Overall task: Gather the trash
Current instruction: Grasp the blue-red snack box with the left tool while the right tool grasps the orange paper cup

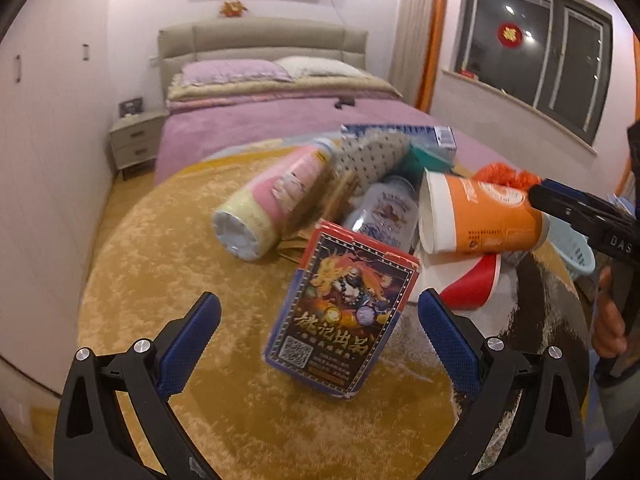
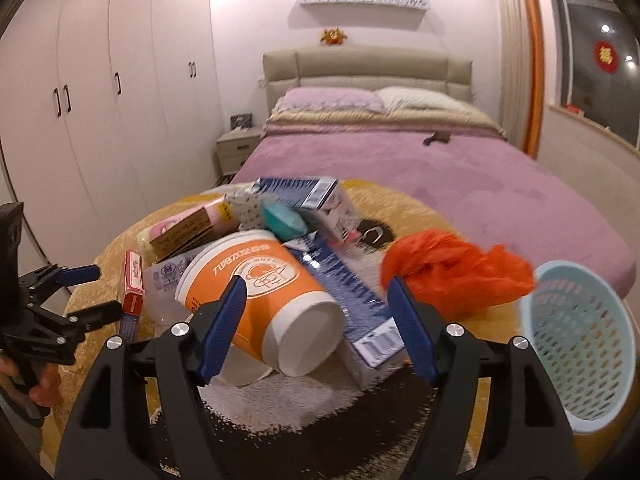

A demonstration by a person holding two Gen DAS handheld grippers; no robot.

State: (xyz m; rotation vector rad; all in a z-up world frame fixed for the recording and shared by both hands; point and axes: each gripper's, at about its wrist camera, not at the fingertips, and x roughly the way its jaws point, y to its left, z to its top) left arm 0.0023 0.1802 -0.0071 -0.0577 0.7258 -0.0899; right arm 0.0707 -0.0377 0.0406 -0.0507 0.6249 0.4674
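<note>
Trash piled at centre frame in both views, on a round yellow worktop (image 1: 160, 240) before a bed (image 2: 440, 176). Nothing visibly collected yet: mesh basket (image 2: 580, 344) at right edge of the right wrist view, tipped with its mouth toward the camera, apparently empty, though its depths not fully seen. Left tool (image 1: 320, 336) spread wide, straddling a card box (image 1: 340, 312) standing on edge at lower centre, pads not touching it. Right tool (image 2: 316, 324) likewise wide, framing an orange cup (image 2: 256, 292) lying on its side, base toward the camera; contact at the left pad hard to tell. Behind, in the upper middle: pink bottle (image 1: 276, 200), clear bottle (image 1: 384, 212), blue carton (image 2: 344, 292), red bag (image 2: 452, 272) just beside the basket. By judgement, barely begun; whole pile left to move.
</note>
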